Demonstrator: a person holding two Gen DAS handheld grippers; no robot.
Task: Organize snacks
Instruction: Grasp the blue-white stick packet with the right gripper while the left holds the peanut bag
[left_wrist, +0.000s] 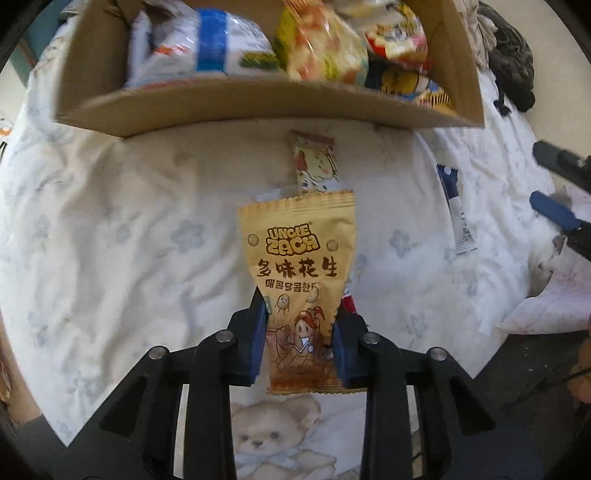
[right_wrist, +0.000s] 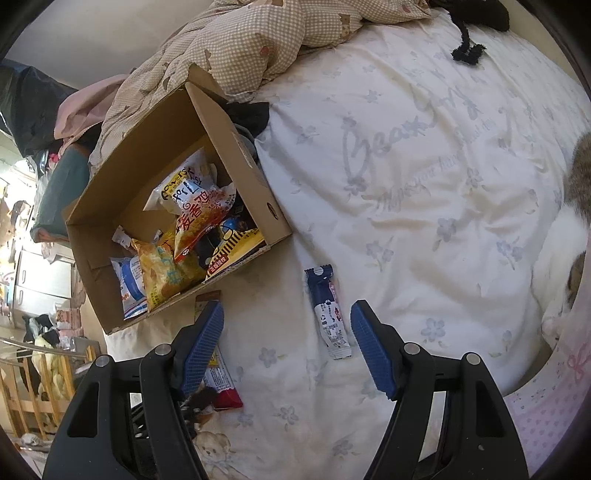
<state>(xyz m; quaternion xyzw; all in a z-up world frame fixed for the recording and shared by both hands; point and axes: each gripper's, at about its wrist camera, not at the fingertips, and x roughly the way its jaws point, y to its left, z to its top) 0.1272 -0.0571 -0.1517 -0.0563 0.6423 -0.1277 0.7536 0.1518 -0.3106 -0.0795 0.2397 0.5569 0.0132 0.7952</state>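
Observation:
My left gripper (left_wrist: 300, 317) is shut on an orange Uncle Zach peanut packet (left_wrist: 299, 273) and holds it above the white bedspread, just short of the cardboard box (left_wrist: 236, 110). The box holds several snack bags and also shows in the right wrist view (right_wrist: 236, 147). A small cartoon-printed snack (left_wrist: 314, 162) lies on the bed between the packet and the box. A blue-and-white stick packet (left_wrist: 456, 210) lies to the right; in the right wrist view it (right_wrist: 328, 310) lies between my open, empty right gripper's (right_wrist: 286, 343) fingers, ahead of them. A red-ended packet (right_wrist: 221, 384) lies under the right gripper's left finger.
The bed has a white floral bedspread (right_wrist: 424, 166). A checked quilt (right_wrist: 236, 40) is bunched behind the box. A cat (right_wrist: 576, 221) lies at the right edge. A pink pillow (right_wrist: 546, 417) sits at the lower right. A wooden rail and room clutter are off the bed's left side.

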